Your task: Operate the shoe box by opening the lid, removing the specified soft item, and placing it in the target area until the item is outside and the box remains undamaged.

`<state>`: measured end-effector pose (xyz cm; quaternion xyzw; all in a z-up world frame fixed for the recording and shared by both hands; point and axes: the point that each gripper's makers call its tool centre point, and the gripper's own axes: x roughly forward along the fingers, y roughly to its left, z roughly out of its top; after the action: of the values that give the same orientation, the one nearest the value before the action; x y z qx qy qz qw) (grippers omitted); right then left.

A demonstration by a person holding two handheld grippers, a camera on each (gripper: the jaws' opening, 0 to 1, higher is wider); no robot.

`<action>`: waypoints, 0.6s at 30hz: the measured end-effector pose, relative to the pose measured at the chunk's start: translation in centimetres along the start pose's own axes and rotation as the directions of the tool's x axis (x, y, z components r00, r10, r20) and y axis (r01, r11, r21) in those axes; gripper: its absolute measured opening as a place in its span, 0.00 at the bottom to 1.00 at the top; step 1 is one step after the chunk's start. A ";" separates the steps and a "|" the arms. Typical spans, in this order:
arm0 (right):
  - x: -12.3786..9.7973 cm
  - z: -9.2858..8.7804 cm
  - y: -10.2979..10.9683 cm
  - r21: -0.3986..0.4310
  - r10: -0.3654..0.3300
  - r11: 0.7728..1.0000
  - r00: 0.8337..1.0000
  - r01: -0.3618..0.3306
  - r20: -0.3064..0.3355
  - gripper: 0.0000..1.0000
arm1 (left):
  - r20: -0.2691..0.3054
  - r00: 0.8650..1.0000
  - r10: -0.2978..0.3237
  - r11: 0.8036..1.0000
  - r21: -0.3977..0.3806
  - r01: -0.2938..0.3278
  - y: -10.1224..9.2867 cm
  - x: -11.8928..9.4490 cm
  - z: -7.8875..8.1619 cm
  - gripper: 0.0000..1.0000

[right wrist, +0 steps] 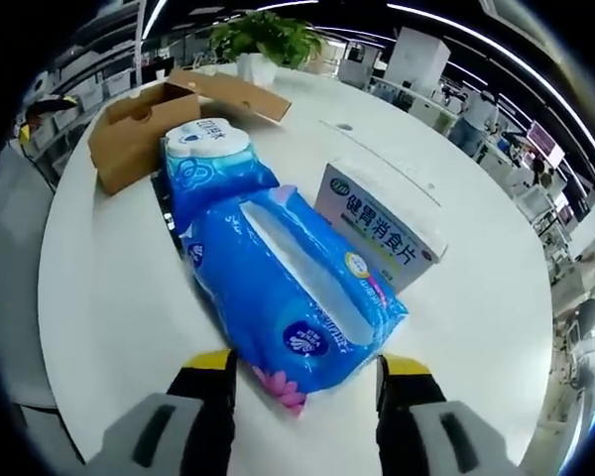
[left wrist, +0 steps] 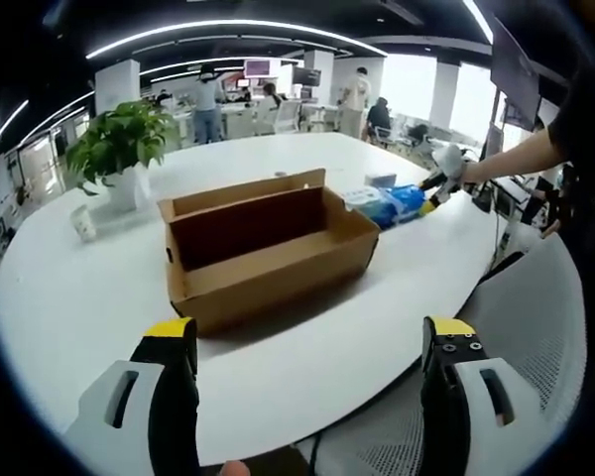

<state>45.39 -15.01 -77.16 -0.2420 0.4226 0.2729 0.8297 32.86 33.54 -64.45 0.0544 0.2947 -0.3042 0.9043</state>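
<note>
The brown cardboard shoe box (left wrist: 266, 256) sits near the centre of the left gripper view on the white round tabletop (left wrist: 69, 297), its lid folded back at 12 o'clock and its inside bare as far as that view reaches. So the opening looks done, and the cardboard shows no tear or crush.

The soft item, a blue plastic-wrapped tissue pack (right wrist: 293, 297), is already out of the box. In the right gripper view it lies on the tabletop beyond the box's end, with the right gripper (right wrist: 302, 387) at 6 o'clock, its yellow-tipped jaws standing on either side of the pack's near end. Whether they are pinching it or have just let go I cannot tell. A second blue tissue pack (right wrist: 210, 159) lies behind it toward 11 o'clock, and a white carton with green print (right wrist: 382, 230) stands just beside it at 2 o'clock.

The left gripper (left wrist: 317, 347) hangs at 6 o'clock in its own view, jaws spread wide with nothing between them, well short of the box.

What seems left is letting go of the pack and backing away.

A potted green plant (left wrist: 119, 149) stands at 10 o'clock beyond the box.
</note>
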 end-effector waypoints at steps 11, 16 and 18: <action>-1.5 1.4 1.1 -0.032 -0.009 0.999 0.999 0.010 0.050 0.65 | 0.009 1.000 0.000 1.000 0.031 -0.001 1.1 -0.3 0.9 0.94; -2.5 2.3 1.7 -0.023 -0.015 1.000 0.996 0.017 0.087 0.69 | 0.015 1.000 -0.001 0.999 0.053 0.000 1.8 -0.2 1.6 0.94; -2.9 2.6 1.8 -0.023 -0.022 0.999 0.995 0.025 0.095 0.72 | 0.015 1.000 -0.003 0.998 0.065 0.002 2.0 -0.2 1.8 0.93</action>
<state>44.20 -12.75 -73.67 -0.2439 0.3767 0.2794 0.8488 34.82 34.73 -63.03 0.0811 0.2777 -0.3150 0.9040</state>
